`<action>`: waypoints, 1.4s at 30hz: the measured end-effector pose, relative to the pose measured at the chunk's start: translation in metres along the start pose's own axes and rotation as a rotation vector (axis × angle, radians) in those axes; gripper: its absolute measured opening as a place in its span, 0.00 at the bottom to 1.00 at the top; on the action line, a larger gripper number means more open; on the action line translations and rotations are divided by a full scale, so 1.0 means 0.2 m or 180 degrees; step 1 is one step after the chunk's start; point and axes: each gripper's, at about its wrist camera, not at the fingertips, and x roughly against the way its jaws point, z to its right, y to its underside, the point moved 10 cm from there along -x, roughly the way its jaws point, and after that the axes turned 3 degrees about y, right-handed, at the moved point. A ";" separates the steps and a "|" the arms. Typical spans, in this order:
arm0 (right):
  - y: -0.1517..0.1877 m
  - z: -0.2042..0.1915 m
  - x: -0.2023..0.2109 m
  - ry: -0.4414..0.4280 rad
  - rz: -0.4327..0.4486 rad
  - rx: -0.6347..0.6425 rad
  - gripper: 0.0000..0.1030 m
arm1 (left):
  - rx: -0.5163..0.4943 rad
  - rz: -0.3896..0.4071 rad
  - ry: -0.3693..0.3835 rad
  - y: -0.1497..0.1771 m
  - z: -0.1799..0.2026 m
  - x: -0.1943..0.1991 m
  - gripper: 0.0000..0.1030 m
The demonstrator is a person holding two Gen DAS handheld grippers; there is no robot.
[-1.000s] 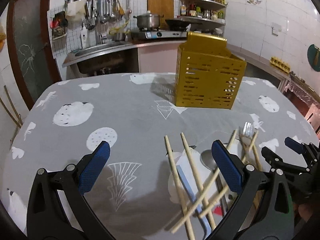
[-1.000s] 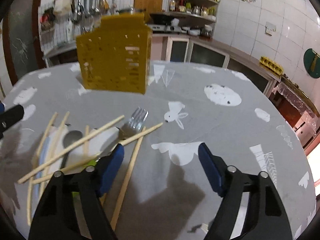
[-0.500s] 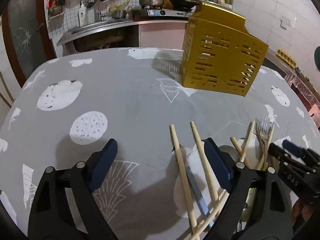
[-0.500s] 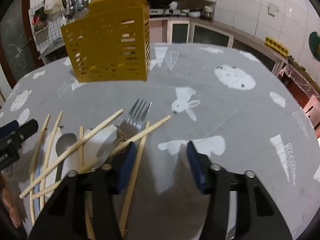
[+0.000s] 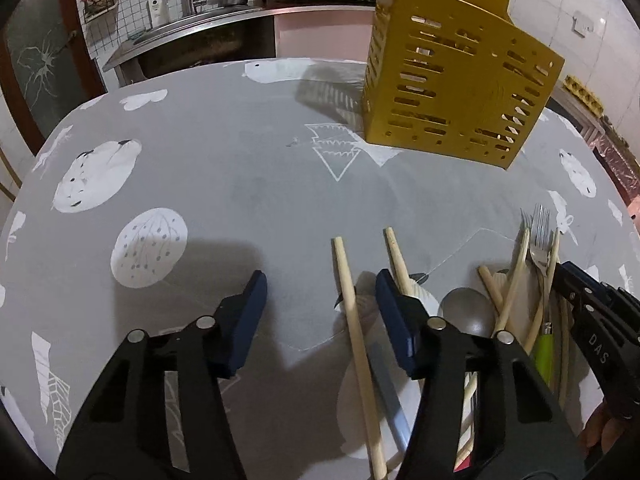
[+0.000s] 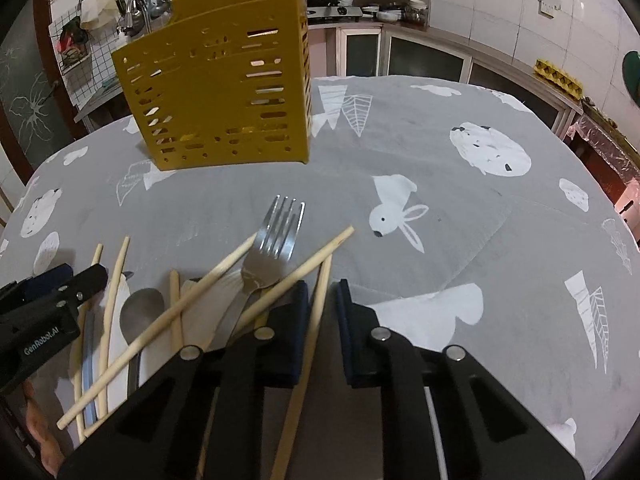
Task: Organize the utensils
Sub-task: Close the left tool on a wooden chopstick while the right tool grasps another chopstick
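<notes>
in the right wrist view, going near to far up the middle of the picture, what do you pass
right gripper with a chopstick between its fingers → fork → bare grey tablecloth → yellow utensil holder → kitchen counter with the stove at the back

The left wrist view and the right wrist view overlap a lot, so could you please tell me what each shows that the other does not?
Only the left wrist view shows the left gripper open over one chopstick. Only the right wrist view shows the right gripper nearly closed around another chopstick, plus the rabbit print. Both show the yellow holder, fork and spoon.
</notes>
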 end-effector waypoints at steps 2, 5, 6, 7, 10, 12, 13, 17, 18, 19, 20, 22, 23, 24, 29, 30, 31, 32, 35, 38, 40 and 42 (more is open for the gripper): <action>-0.01 0.00 -0.01 0.0007 -0.0022 0.0008 0.14 | -0.0033 -0.0018 -0.0031 0.00 0.01 -0.01 0.48; -0.03 0.00 -0.03 0.0018 -0.0056 0.0027 0.14 | -0.0087 -0.0049 -0.0067 0.00 0.02 -0.01 0.45; -0.03 0.00 -0.03 0.0008 -0.0056 0.0009 0.14 | -0.0114 -0.0063 -0.0087 0.00 0.03 -0.02 0.44; -0.03 0.00 -0.03 -0.0017 -0.0047 -0.0034 0.14 | -0.0151 -0.0076 -0.0113 0.00 0.04 -0.02 0.43; -0.03 0.00 -0.03 -0.0045 -0.0012 -0.0081 0.13 | -0.0103 -0.0087 -0.0047 0.00 0.04 -0.01 0.37; -0.03 0.00 -0.03 -0.0064 0.0044 -0.0118 0.11 | -0.0047 -0.0071 -0.0024 -0.01 0.03 -0.01 0.32; -0.02 0.00 -0.03 -0.0064 0.0063 -0.0119 0.11 | -0.0009 -0.0057 -0.0014 -0.01 0.03 -0.01 0.29; -0.03 0.00 -0.03 -0.0112 0.0091 -0.0126 0.08 | 0.0053 0.0003 0.0027 -0.02 0.01 -0.01 0.21; -0.03 0.01 -0.03 -0.0124 0.0093 -0.0130 0.08 | 0.0064 0.0013 0.0047 -0.02 0.01 -0.01 0.19; -0.04 0.01 -0.03 -0.0139 0.0096 -0.0132 0.08 | 0.0076 0.0016 0.0063 -0.02 0.00 -0.02 0.17; -0.04 0.01 -0.03 -0.0149 0.0099 -0.0128 0.07 | 0.0095 0.0016 0.0084 -0.03 0.00 -0.02 0.15; -0.05 0.01 -0.03 -0.0159 0.0111 -0.0115 0.07 | 0.0124 0.0015 0.0123 -0.03 -0.02 -0.02 0.13; -0.05 0.01 -0.03 -0.0163 0.0116 -0.0110 0.07 | 0.0133 0.0015 0.0145 -0.03 -0.02 -0.02 0.11; -0.05 0.01 -0.03 -0.0172 0.0120 -0.0110 0.07 | 0.0138 0.0016 0.0163 -0.04 -0.02 -0.02 0.10; -0.07 0.03 -0.04 -0.0207 0.0155 -0.0105 0.06 | 0.0095 0.0064 0.0152 -0.05 -0.02 -0.03 0.06; -0.08 0.04 -0.03 -0.0208 0.0177 -0.0114 0.06 | 0.0081 0.0072 0.0136 -0.05 -0.01 -0.03 0.06; -0.08 0.05 -0.03 -0.0203 0.0199 -0.0127 0.06 | 0.0057 0.0085 0.0121 -0.05 -0.01 -0.03 0.06; -0.09 0.07 -0.01 -0.0198 0.0231 -0.0155 0.06 | 0.0047 0.0095 0.0118 -0.06 0.00 -0.03 0.06; -0.11 0.10 0.01 -0.0232 0.0291 -0.0244 0.06 | 0.0045 0.0111 0.0142 -0.06 0.00 -0.02 0.06; -0.13 0.12 0.04 -0.0257 0.0364 -0.0309 0.06 | 0.0045 0.0200 0.0168 -0.08 0.00 0.03 0.06; -0.15 0.14 0.07 -0.0273 0.0445 -0.0351 0.06 | 0.0011 0.0315 0.0160 -0.10 0.00 0.08 0.06; -0.17 0.14 0.11 -0.0302 0.0533 -0.0367 0.06 | -0.0011 0.0425 0.0159 -0.12 0.00 0.13 0.06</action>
